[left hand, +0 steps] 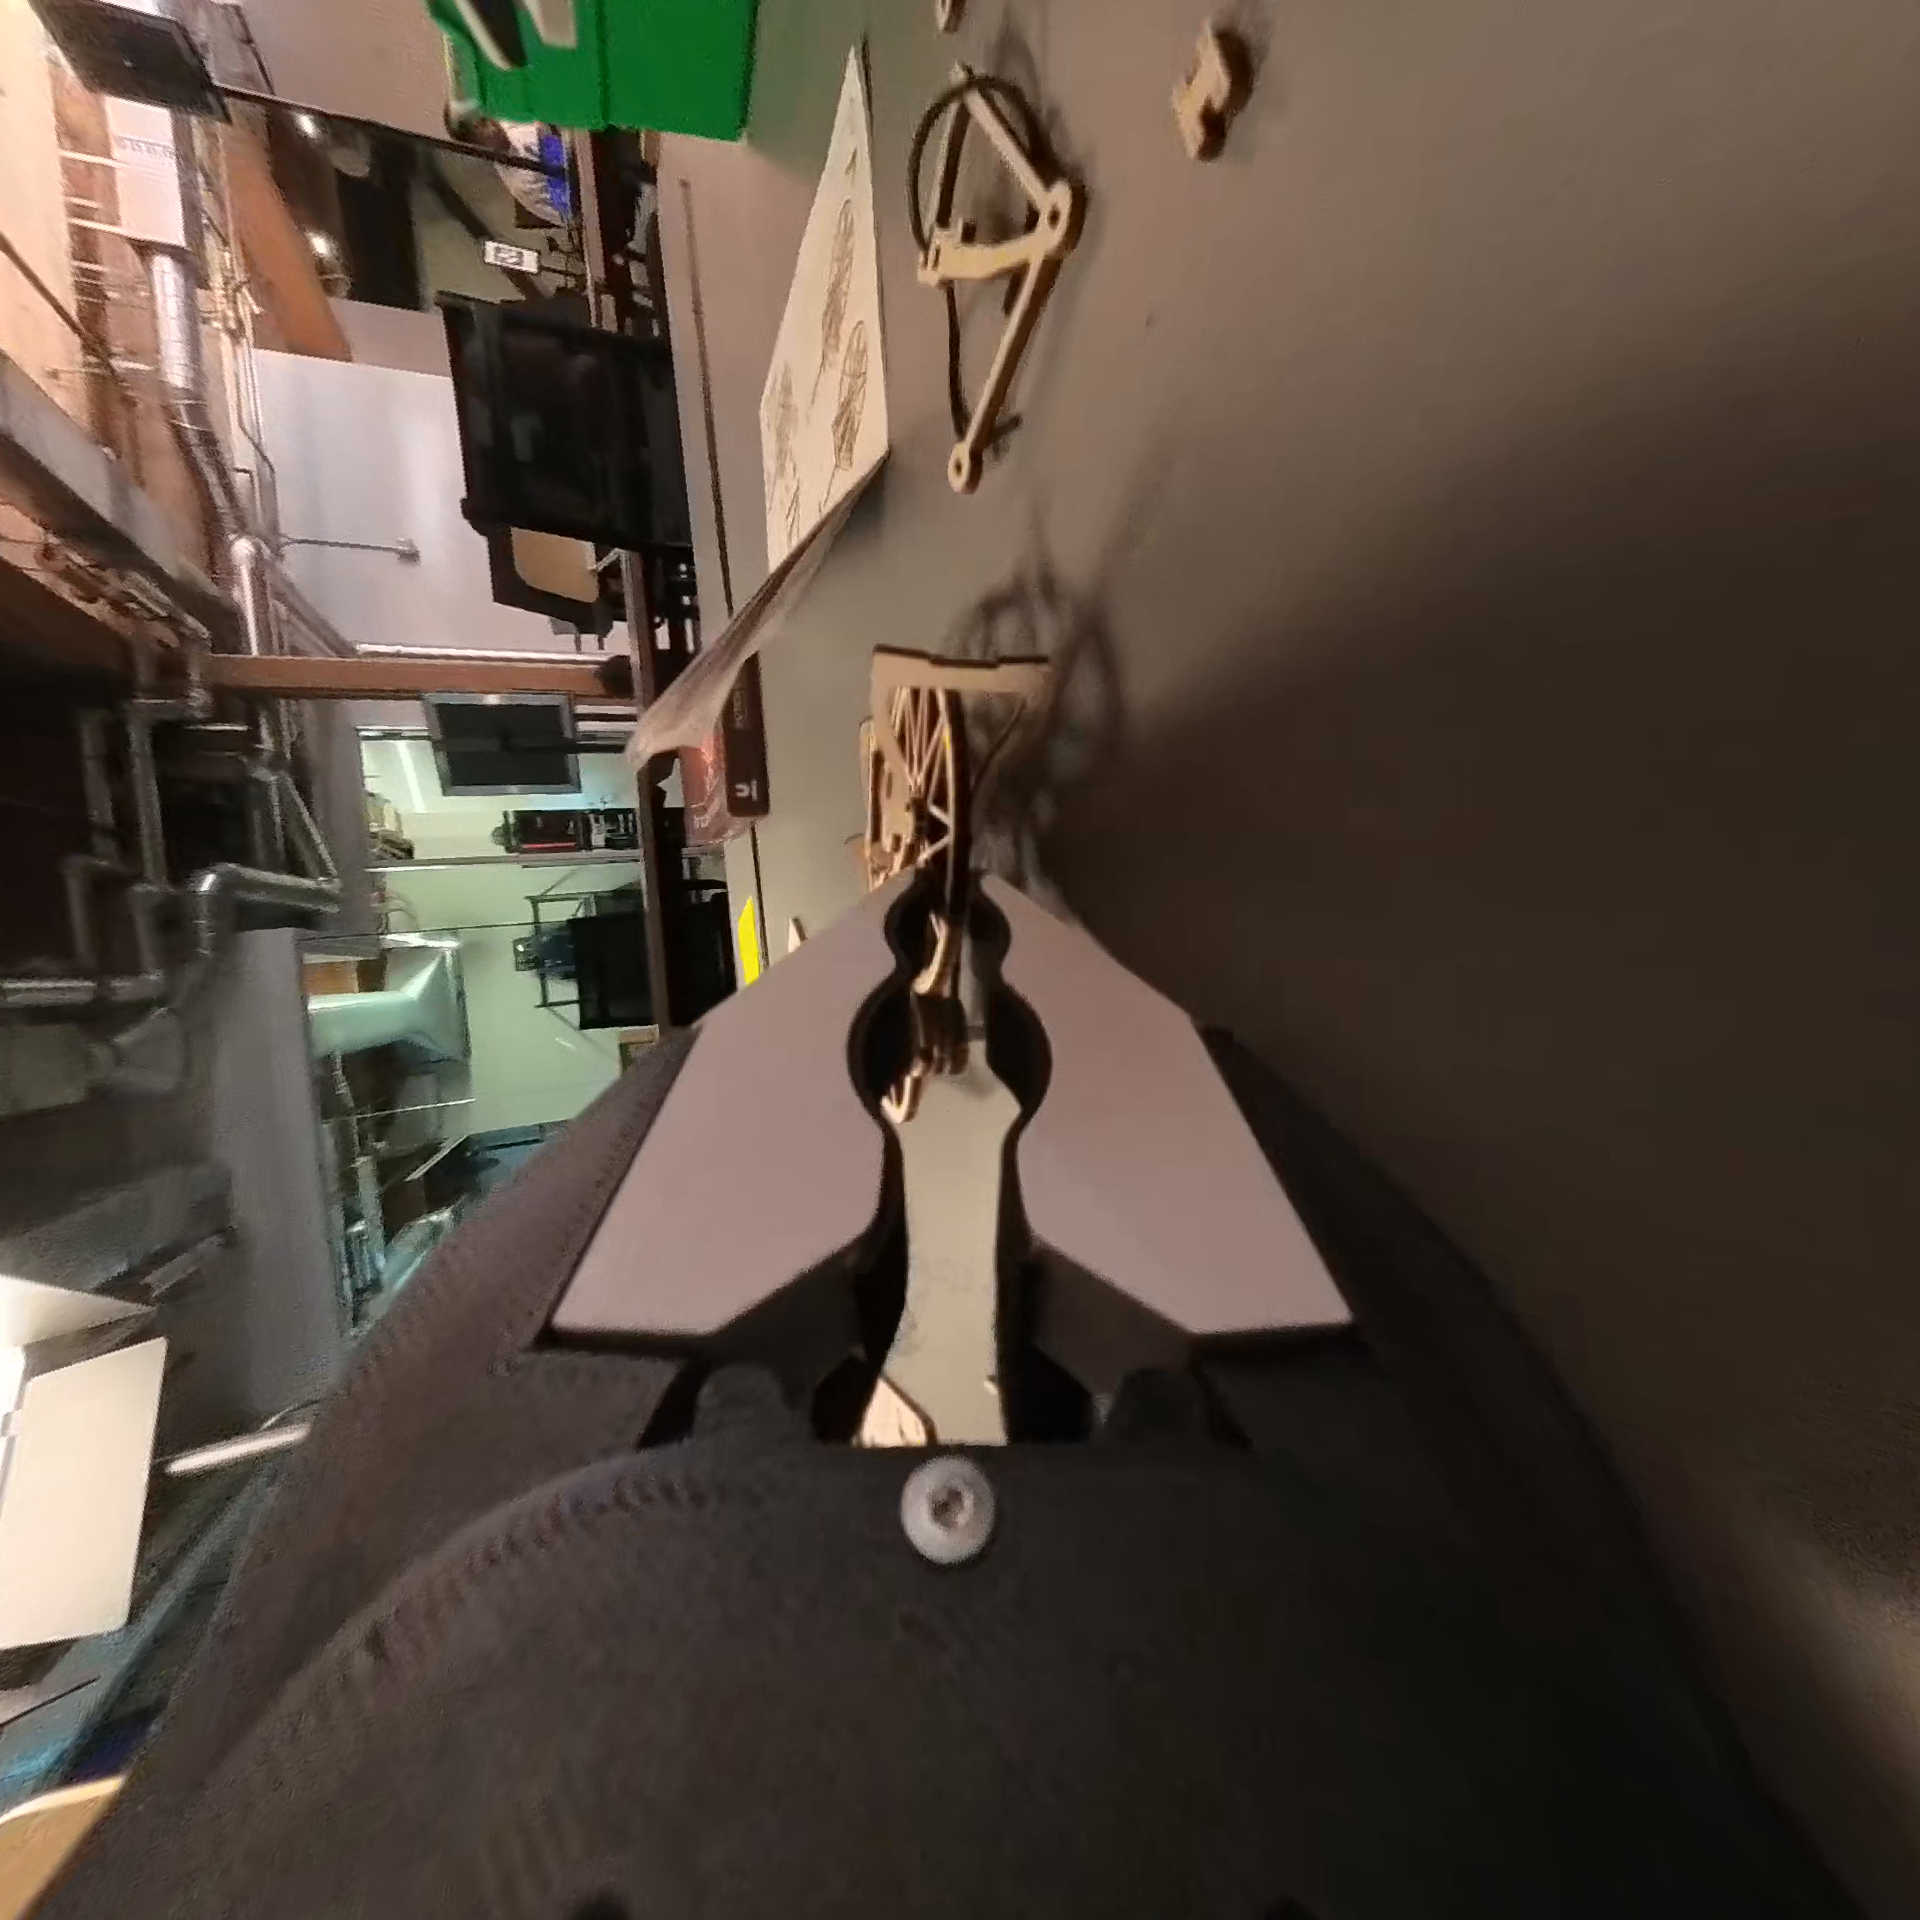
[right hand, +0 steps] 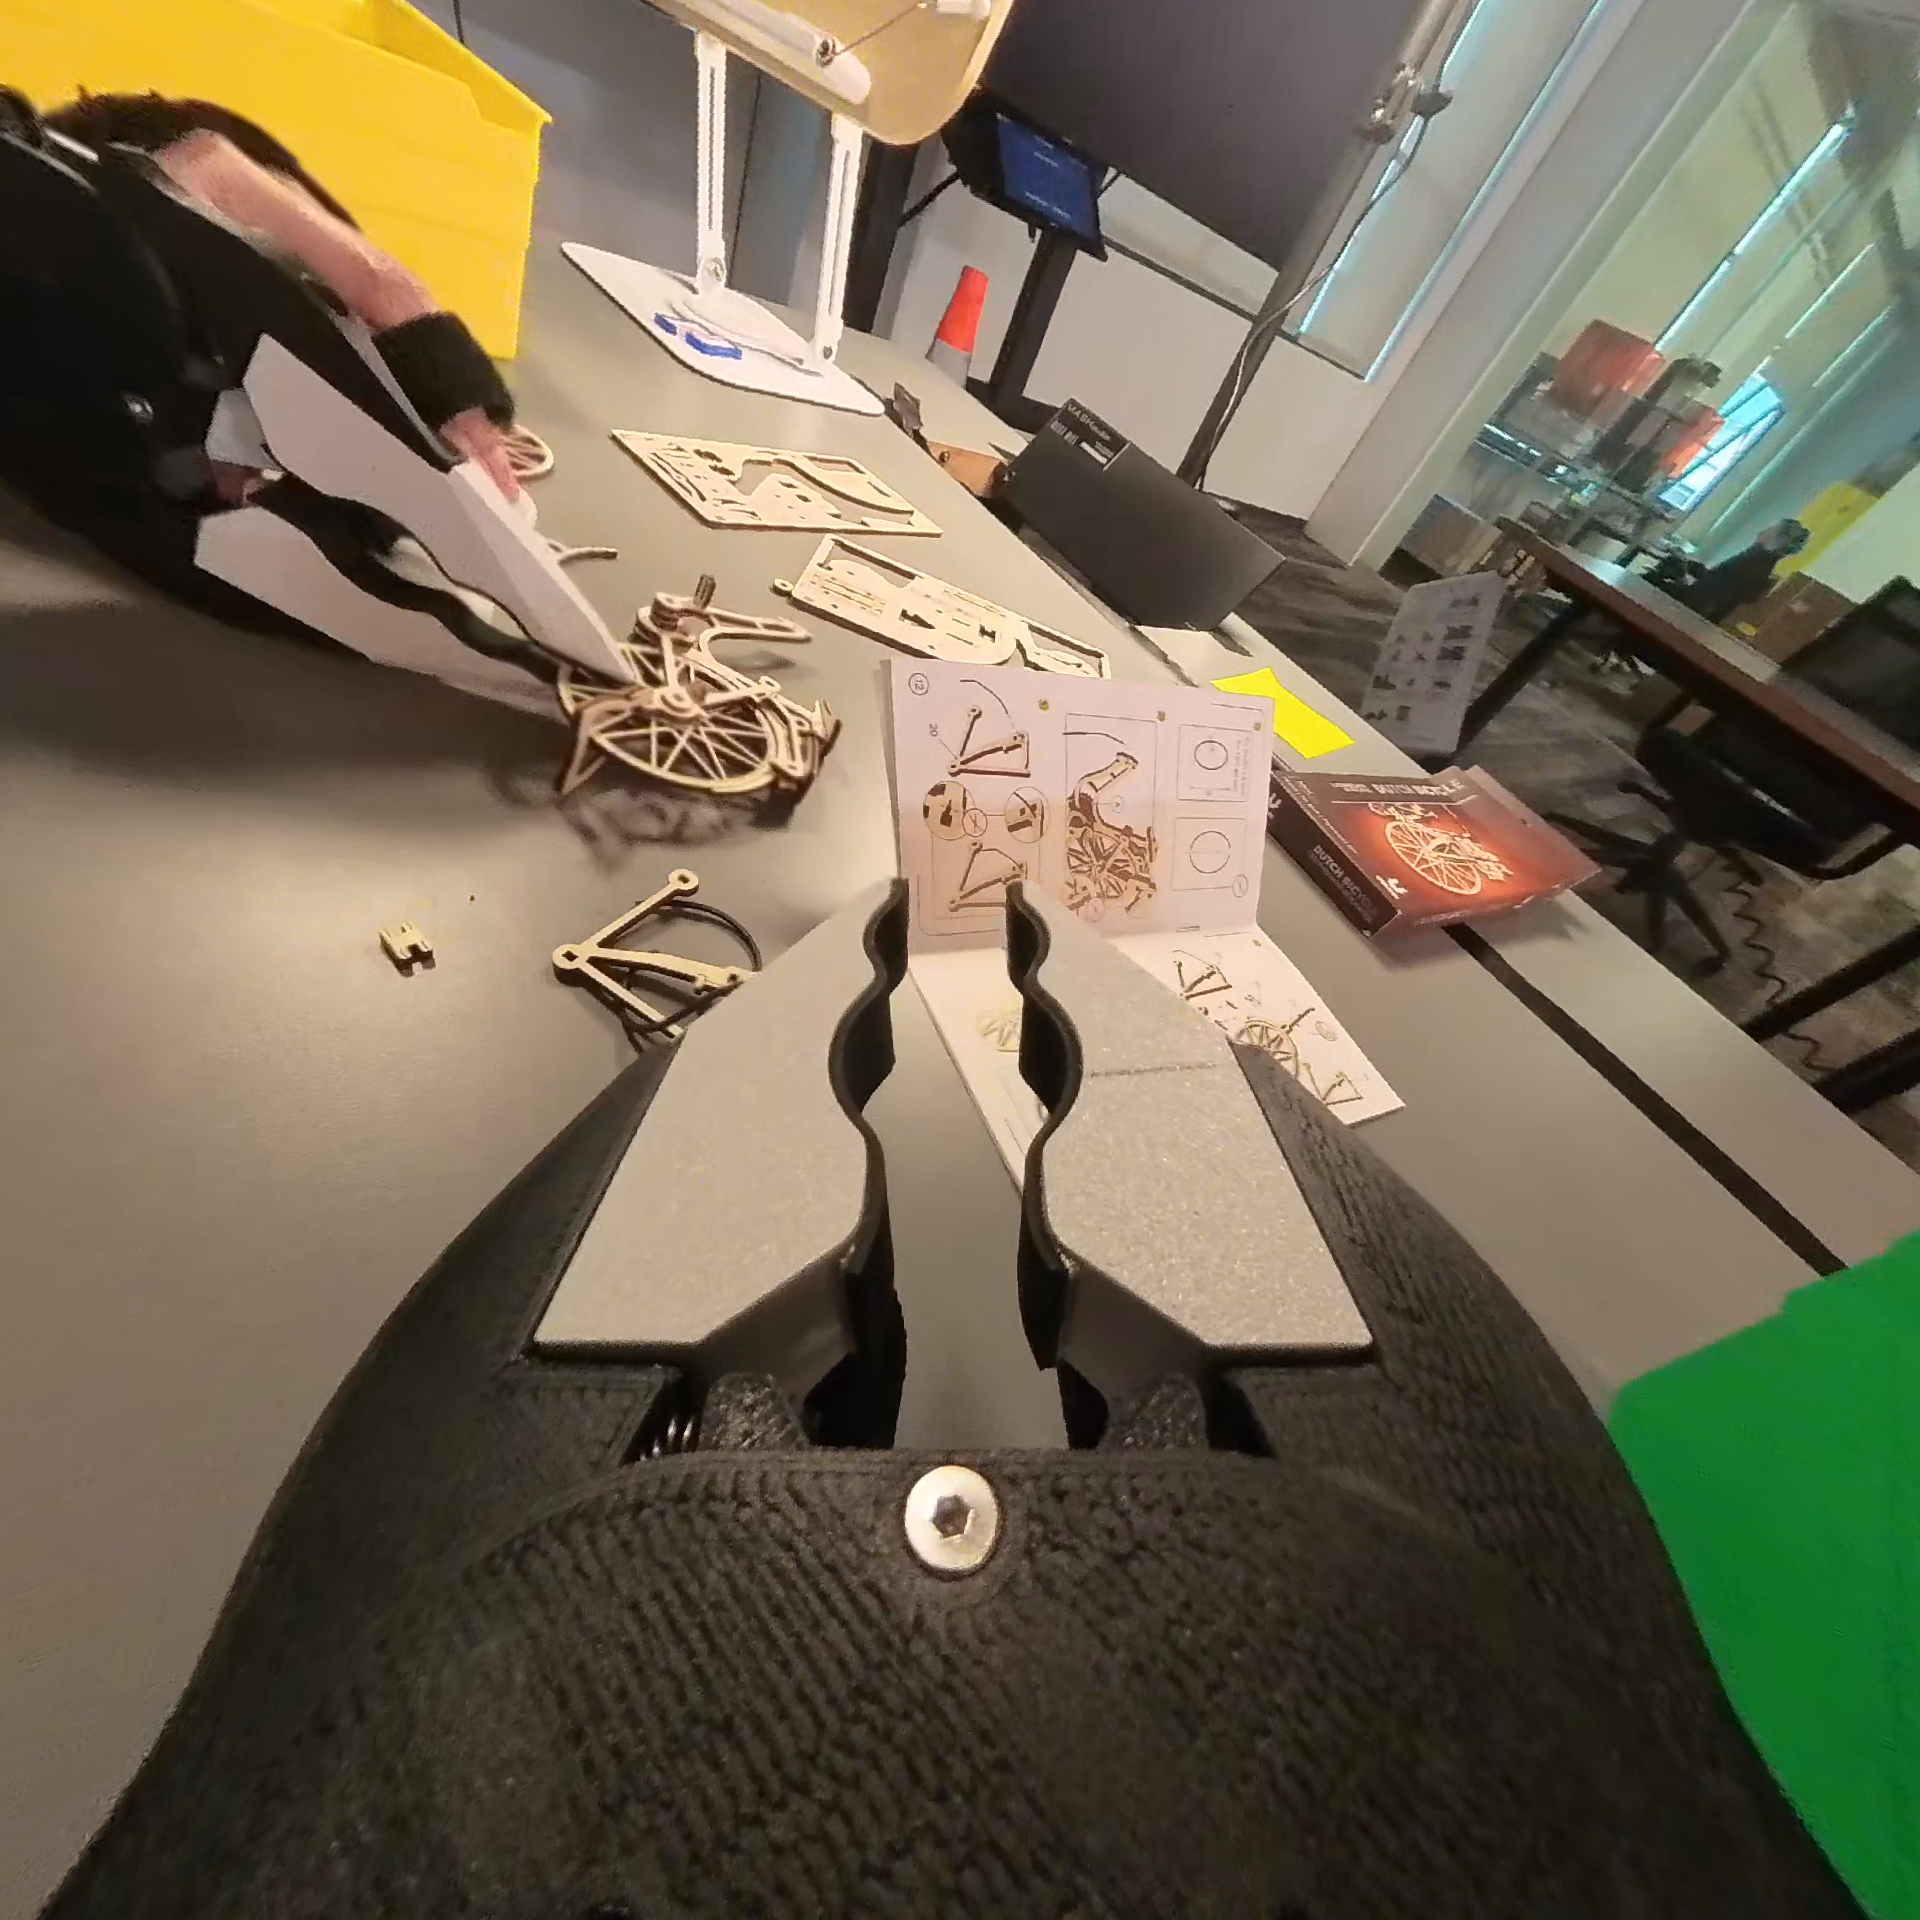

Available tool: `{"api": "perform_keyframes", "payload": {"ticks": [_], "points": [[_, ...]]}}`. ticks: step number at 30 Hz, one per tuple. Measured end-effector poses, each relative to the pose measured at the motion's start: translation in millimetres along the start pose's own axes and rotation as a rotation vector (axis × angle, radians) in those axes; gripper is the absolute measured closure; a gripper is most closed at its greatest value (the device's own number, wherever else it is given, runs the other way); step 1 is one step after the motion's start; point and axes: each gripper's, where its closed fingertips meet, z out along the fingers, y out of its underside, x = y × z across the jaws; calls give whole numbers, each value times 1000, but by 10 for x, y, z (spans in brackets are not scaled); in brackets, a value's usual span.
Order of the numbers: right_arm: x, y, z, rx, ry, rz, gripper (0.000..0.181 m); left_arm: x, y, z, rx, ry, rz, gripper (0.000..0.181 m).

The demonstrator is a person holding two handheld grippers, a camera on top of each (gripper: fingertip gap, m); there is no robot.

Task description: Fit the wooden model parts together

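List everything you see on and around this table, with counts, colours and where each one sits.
Wheel assembly: one, pale wood, table centre, in left gripper.
Forked part with black band: one, near right gripper.
Small clip piece: one, wood, left of it.
Part sheets: two, wood, behind the assembly.
Instruction booklet: one, white, open.
Box: one, dark red-brown, table edge.
Bin: one, yellow, far left.
Left gripper: closed on assembly.
Right gripper: open, empty.
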Motion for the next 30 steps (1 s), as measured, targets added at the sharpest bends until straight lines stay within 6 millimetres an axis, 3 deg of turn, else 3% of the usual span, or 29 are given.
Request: {"api": "perform_keyframes", "payload": {"ticks": [3, 5, 7, 9, 10, 13, 18, 22, 30], "points": [[-9, 7, 5, -1, -5, 8, 165, -28, -74, -125, 43, 38, -156, 140], [-2, 5, 5, 2, -3, 17, 165, -96, 4, -280, 57, 62, -379, 132], [15, -16, 1, 13, 3, 24, 165, -286, 252, -368, 42, 5, -673, 144], [23, -43, 7, 27, 3, 33, 166, -398, 680, -315, -80, -28, -953, 148], [18, -49, 13, 33, 0, 37, 166, -373, 854, -256, -150, 6, -1073, 152], [-4, -16, 38, 19, -10, 34, 166, -257, 1112, -80, -269, 144, -1310, 143], [4, -3, 43, 15, -12, 42, 167, -249, 1360, 129, -337, 159, -1280, 151], [3, -2, 49, 14, -14, 43, 166, -183, 1409, 261, -331, 223, -1296, 158], [46, 13, 55, 13, -8, 49, 167, -181, 1410, 307, -237, 327, -1388, 162]]}}
